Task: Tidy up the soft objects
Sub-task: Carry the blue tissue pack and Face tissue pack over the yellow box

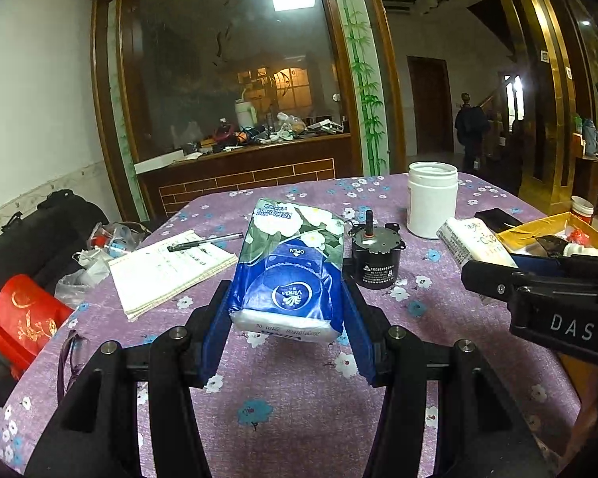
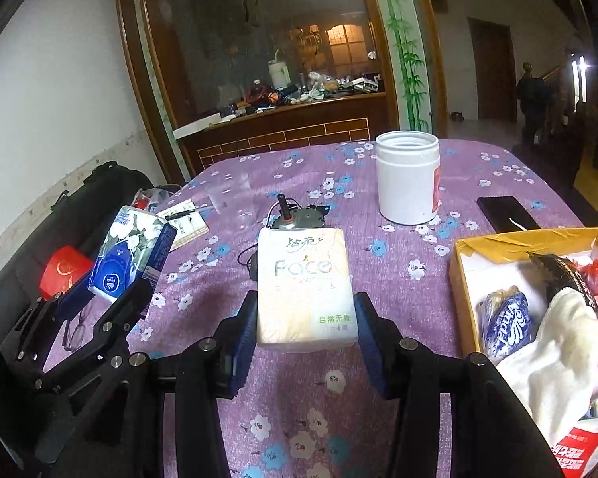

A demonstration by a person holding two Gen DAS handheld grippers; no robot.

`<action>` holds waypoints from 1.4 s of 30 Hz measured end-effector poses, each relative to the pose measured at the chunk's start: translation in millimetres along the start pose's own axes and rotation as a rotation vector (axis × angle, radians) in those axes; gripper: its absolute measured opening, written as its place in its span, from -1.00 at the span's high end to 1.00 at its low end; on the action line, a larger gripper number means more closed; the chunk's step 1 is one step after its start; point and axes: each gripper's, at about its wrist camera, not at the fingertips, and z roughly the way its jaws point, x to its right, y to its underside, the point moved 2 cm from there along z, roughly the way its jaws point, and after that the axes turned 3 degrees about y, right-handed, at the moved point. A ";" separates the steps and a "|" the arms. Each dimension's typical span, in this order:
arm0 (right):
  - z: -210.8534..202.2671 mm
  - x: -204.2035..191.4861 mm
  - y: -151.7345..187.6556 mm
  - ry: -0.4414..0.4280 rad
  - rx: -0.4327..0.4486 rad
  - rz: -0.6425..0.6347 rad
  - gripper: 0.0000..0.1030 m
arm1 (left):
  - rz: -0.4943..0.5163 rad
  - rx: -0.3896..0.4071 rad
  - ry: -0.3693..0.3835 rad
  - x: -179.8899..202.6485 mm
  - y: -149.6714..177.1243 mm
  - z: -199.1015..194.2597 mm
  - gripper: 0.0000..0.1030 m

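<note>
My left gripper point(image 1: 285, 298) is shut on a blue Vinda tissue pack point(image 1: 291, 263), held off the purple floral tablecloth point(image 1: 299, 378). In the right wrist view that same gripper point(image 2: 107, 290) and pack point(image 2: 131, 247) show at the left. My right gripper point(image 2: 305, 306) is shut on a cream "Face" tissue pack point(image 2: 303, 279), also raised above the cloth. To its right stands an open cardboard box point(image 2: 518, 239) holding a white towel point(image 2: 558, 350), another blue tissue pack point(image 2: 506, 326) and a black packet. The left wrist view catches the right gripper point(image 1: 514, 267) with the cream pack point(image 1: 474, 239).
A white lidless jar point(image 2: 408, 177) stands at the back. A small black motor point(image 1: 372, 255) sits just beyond both packs. A notebook with a pen point(image 1: 167, 275) lies left, a dark phone point(image 2: 506, 213) behind the box, glasses point(image 2: 75, 328) and a red bag point(image 1: 28, 318) at the left edge.
</note>
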 end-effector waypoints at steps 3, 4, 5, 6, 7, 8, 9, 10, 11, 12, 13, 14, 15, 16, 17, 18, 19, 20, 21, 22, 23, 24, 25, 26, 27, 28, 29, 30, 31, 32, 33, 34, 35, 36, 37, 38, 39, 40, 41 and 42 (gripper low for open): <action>-2.0 0.8 -0.9 -0.001 0.013 0.002 0.07 | 0.015 0.015 -0.015 2.4 -0.6 -2.3 -0.01; -3.0 0.5 -0.4 0.000 0.016 0.003 0.07 | 0.019 0.018 -0.017 3.3 0.1 -3.1 -0.01; -3.5 0.9 -0.6 0.002 0.021 0.004 0.07 | 0.024 0.023 -0.022 4.2 -0.2 -3.7 -0.01; -3.9 1.0 -0.7 0.002 0.022 0.005 0.07 | 0.027 0.026 -0.024 5.6 0.3 -3.5 -0.01; -3.9 1.4 -1.0 0.004 0.024 0.005 0.07 | 0.030 0.028 -0.026 6.1 1.6 -4.2 -0.01; -4.8 1.4 -1.0 0.005 0.025 0.006 0.07 | 0.034 0.031 -0.031 6.9 1.6 -4.5 -0.01; -5.2 1.9 -1.4 0.007 0.027 0.009 0.07 | 0.037 0.036 -0.035 7.6 1.4 -5.1 -0.01; -6.3 2.0 -1.4 0.009 0.030 0.011 0.07 | 0.038 0.039 -0.036 7.7 1.1 -5.7 -0.01; -7.3 3.0 -1.9 0.012 0.034 0.014 0.07 | 0.041 0.042 -0.038 8.1 1.0 -6.2 -0.01; -8.6 3.7 -2.8 0.017 0.036 0.018 0.07 | 0.043 0.045 -0.041 8.6 0.9 -6.8 -0.01; -10.3 4.3 -3.9 0.019 0.039 0.022 0.07 | 0.045 0.049 -0.044 8.7 0.8 -7.9 -0.01; -12.5 5.0 -5.3 0.021 0.044 0.026 0.07 | 0.047 0.052 -0.045 8.9 0.7 -8.5 -0.01; -15.8 5.9 -7.0 0.027 0.052 0.031 0.07 | 0.049 0.059 -0.046 9.3 0.3 -9.9 -0.01; -19.5 7.0 -8.6 0.030 0.058 0.037 0.07 | 0.049 0.063 -0.047 9.4 -0.2 -10.7 -0.01; -21.9 8.3 -9.5 0.029 0.061 0.042 0.07 | 0.052 0.070 -0.050 9.9 -0.4 -12.2 -0.01; -25.9 9.9 -9.9 0.028 0.067 0.051 0.07 | 0.055 0.077 -0.050 10.7 -0.4 -13.5 -0.01; -28.7 11.7 -10.0 0.031 0.071 0.058 0.07 | 0.057 0.081 -0.048 11.4 -0.3 -14.3 -0.01; -32.6 14.4 -9.3 0.033 0.072 0.068 0.07 | 0.058 0.084 -0.047 12.7 -0.5 -14.9 -0.01; -35.1 17.0 -8.7 0.032 0.069 0.077 0.07 | 0.061 0.087 -0.050 13.7 -0.4 -15.7 -0.01; -38.5 20.5 -7.8 0.030 0.067 0.089 0.07 | 0.067 0.092 -0.051 15.0 -0.6 -16.6 -0.01; -42.5 24.1 -6.5 0.029 0.068 0.101 0.07 | 0.071 0.097 -0.052 16.2 -0.9 -17.9 -0.01; -46.5 27.8 -5.3 0.031 0.069 0.108 0.07 | 0.071 0.100 -0.051 16.3 -1.0 -19.5 -0.01; -49.9 31.0 -4.3 0.037 0.071 0.112 0.07 | 0.068 0.103 -0.046 16.5 -1.7 -20.5 -0.01; -53.8 35.1 -2.9 0.044 0.075 0.118 0.07 | 0.064 0.103 -0.041 16.9 -2.7 -21.0 -0.01; -56.9 38.6 -1.8 0.050 0.078 0.124 0.07 | 0.058 0.099 -0.031 17.6 -3.7 -21.9 -0.01; -61.0 43.3 -0.5 0.056 0.079 0.130 0.07 | 0.055 0.097 -0.025 18.2 -3.8 -23.0 -0.01; -64.8 47.2 0.6 0.061 0.080 0.135 0.07 | 0.055 0.098 -0.020 18.9 -4.2 -24.3 -0.01; -67.6 51.0 0.8 0.065 0.083 0.141 0.07 | 0.058 0.099 -0.017 20.7 -5.2 -26.5 -0.01; -72.6 55.5 1.7 0.070 0.091 0.150 0.07 | 0.060 0.098 -0.015 22.6 -5.9 -27.5 -0.01; -77.0 59.4 2.3 0.073 0.097 0.157 0.07 | 0.063 0.100 -0.010 25.2 -7.1 -30.1 -0.01; -81.1 63.0 2.6 0.074 0.101 0.162 0.07 | 0.063 0.101 -0.003 27.6 -8.3 -32.2 -0.01; -84.9 66.6 2.9 0.075 0.107 0.169 0.07 | 0.063 0.099 0.004 30.1 -9.0 -33.9 -0.01; -87.6 69.0 3.0 0.076 0.112 0.175 0.07 | 0.065 0.095 0.016 33.7 -10.4 -34.6 -0.01; -91.1 73.5 3.3 0.077 0.117 0.181 0.07 | 0.067 0.091 0.031 39.3 -11.8 -36.7 -0.01; -93.9 77.9 3.6 0.079 0.119 0.186 0.07 | 0.070 0.088 0.044 43.7 -12.4 -38.1 -0.01; -96.6 81.6 4.0 0.080 0.123 0.193 0.07 | 0.075 0.084 0.057 49.4 -13.5 -39.8 -0.01; -98.7 86.0 4.8 0.081 0.126 0.201 0.07 | 0.081 0.081 0.072 55.8 -14.4 -41.5 -0.01; -100.7 90.2 5.4 0.082 0.128 0.209 0.07 | 0.085 0.079 0.083 59.6 -15.0 -43.1 -0.01; -102.5 94.9 6.1 0.082 0.128 0.216 0.07 | 0.092 0.077 0.103 68.2 -16.3 -45.6 -0.01; -105.5 101.4 7.4 0.086 0.130 0.228 0.07 | 0.098 0.076 0.120 75.2 -17.4 -47.5 -0.01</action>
